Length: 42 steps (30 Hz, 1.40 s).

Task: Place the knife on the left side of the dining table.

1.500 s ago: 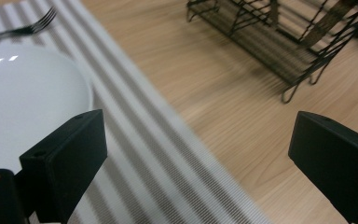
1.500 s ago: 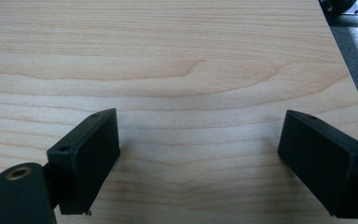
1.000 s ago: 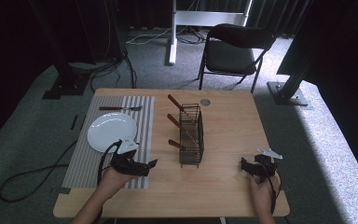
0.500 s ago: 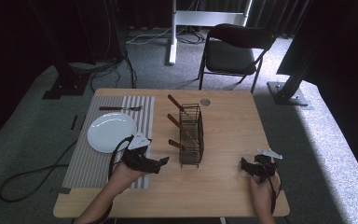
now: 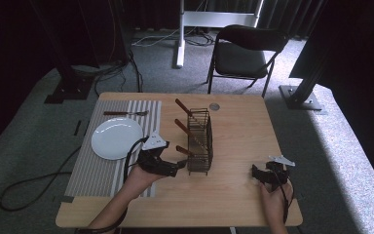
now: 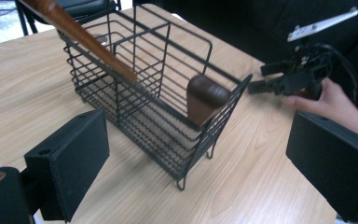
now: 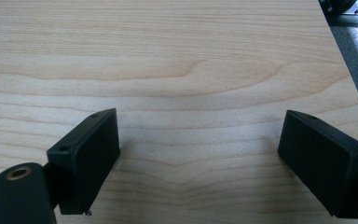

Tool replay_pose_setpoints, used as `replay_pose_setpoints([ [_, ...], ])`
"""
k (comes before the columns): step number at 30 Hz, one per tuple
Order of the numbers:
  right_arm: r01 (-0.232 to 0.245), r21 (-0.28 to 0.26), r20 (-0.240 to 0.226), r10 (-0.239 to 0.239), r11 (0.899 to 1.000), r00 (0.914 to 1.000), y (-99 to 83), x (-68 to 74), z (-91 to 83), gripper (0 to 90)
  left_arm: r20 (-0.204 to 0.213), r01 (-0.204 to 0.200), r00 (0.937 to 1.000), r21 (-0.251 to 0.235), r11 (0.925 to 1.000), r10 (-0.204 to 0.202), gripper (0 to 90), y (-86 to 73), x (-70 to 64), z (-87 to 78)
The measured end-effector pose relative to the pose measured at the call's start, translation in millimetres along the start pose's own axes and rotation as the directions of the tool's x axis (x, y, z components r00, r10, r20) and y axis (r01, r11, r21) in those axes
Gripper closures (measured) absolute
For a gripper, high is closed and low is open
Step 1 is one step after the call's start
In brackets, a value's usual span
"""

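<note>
On the wooden worktop (image 5: 233, 122) we see a black wire basket (image 5: 199, 141) standing upright near the middle, its long side running away from us. Three wooden-handled utensils sit in it, their brown handles (image 5: 184, 107) slanting up and out over its left wall; what their working ends are we cannot tell, since the wires hide them. In the left gripper view the nearest handle (image 6: 206, 98) pokes its rounded end over the basket's near corner, and a longer handle (image 6: 79, 32) crosses the top rim farther back. Our left tongs (image 5: 175, 168) sit just beside the basket's near left corner, pointing at it, with the jaws spread wide; in the left gripper view the left tongs (image 6: 198, 163) frame the basket's near end between the two pads, not touching wire or handle. Our right tongs (image 5: 255, 174) rest well apart from the basket, near the worktop's front right, and in the right gripper view the right tongs (image 7: 198, 158) stand wide over bare wood, holding nothing. To the left of the basket a striped placemat (image 5: 102, 165) carries a white plate (image 5: 117, 138), which is bare, and a wooden-handled fork (image 5: 124, 113) lies on the mat beyond the plate. A small round disc (image 5: 215, 106) lies on the worktop behind the basket.
</note>
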State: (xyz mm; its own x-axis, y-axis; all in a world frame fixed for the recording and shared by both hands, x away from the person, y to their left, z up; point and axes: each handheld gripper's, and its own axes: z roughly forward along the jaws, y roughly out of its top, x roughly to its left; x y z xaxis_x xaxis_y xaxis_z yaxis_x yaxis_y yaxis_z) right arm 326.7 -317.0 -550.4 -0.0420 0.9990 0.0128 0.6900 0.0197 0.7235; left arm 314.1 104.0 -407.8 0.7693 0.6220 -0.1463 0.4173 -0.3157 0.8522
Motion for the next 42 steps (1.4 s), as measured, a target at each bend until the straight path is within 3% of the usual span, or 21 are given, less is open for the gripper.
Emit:
replay_pose_setpoints([
  [5,0.000,0.000,0.000,0.000,1.000,1.0000,0.0,0.0,0.0,11.9,0.004,0.010,0.9999,-0.017,0.9998,-0.010,18.2,4.7,-2.3,1.7],
  [9,0.000,0.000,0.000,0.000,1.000,1.0000,0.0,0.0,0.0,11.9,0.018,0.005,0.9998,-0.020,0.9998,-0.004,34.3,6.3,-2.3,3.2],
  [19,-0.001,0.000,0.000,0.001,1.000,1.0000,0.0,0.0,0.0,11.9,0.059,-0.005,0.9982,-0.025,0.9997,0.006,56.8,2.5,-1.5,5.3],
  [25,-0.001,0.000,0.000,0.001,1.000,1.0000,0.0,0.0,0.0,11.9,0.041,-0.009,0.9991,-0.040,0.9992,0.011,73.5,2.3,0.9,4.6],
  [33,-0.001,0.000,0.000,0.001,1.000,1.0000,0.0,0.0,0.0,11.9,0.020,-0.012,0.9997,-0.037,0.9992,0.013,74.8,5.4,1.7,5.5],
  [42,0.000,0.001,0.000,0.000,1.000,1.0000,0.0,-0.1,-0.1,11.9,0.017,0.007,0.9998,-0.071,0.9975,-0.006,75.2,13.9,3.9,2.7],
])
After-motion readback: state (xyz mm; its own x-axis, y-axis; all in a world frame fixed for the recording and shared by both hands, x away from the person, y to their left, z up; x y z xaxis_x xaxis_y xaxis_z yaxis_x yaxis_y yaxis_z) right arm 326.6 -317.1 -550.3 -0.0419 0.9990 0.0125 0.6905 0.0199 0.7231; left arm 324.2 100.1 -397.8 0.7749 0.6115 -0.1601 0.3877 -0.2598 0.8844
